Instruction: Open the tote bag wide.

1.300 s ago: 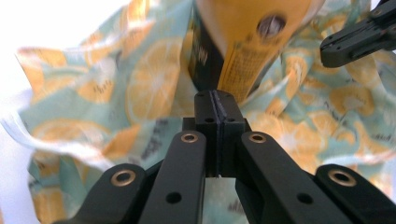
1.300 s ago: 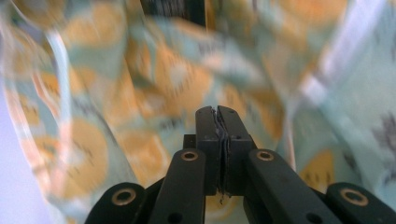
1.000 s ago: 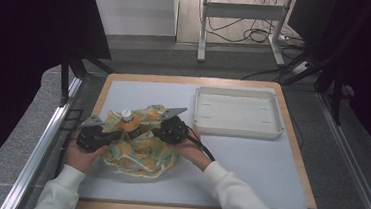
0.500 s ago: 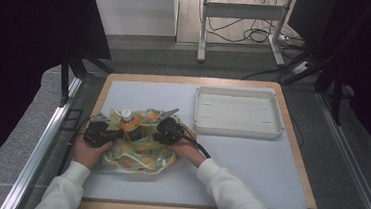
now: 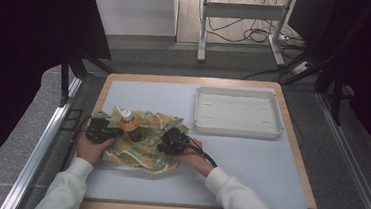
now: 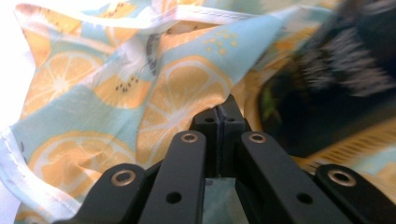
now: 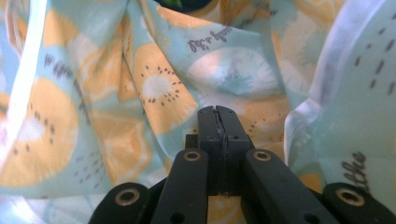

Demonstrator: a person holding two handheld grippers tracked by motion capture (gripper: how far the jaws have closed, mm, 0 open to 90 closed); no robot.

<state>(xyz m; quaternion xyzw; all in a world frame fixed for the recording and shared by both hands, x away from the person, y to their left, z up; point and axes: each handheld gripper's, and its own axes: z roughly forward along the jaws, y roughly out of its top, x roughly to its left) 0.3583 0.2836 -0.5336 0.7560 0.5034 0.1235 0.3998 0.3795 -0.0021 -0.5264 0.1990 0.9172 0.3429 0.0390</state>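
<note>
One crumpled cloth [image 5: 140, 143], printed with orange slices and kiwi on pale blue, is bunched in a heap near the front left corner of the desk [image 5: 248, 169], on its pale grey surface. A dark object with a white round top [image 5: 125, 115] is seen at the rear of the heap; what it is cannot be told.

The left gripper [image 5: 102, 128] is laid against the left side of the heap, held by a hand in a white sleeve. In the left gripper view its jaws are seen pressed together with no gap, the cloth [image 6: 140, 93] lying right behind their tips; whether a fold is pinched between them cannot be told.

The right gripper [image 5: 173, 141] is set on the right side of the heap, with its cable trailing toward the front edge. In the right gripper view its jaws are likewise closed tight against each other, with the cloth [image 7: 154, 84] spread just behind them, and a grip on the fabric cannot be confirmed.

A shallow white tray [image 5: 277, 129] is placed near the rear right corner, well apart from the cloth.
</note>
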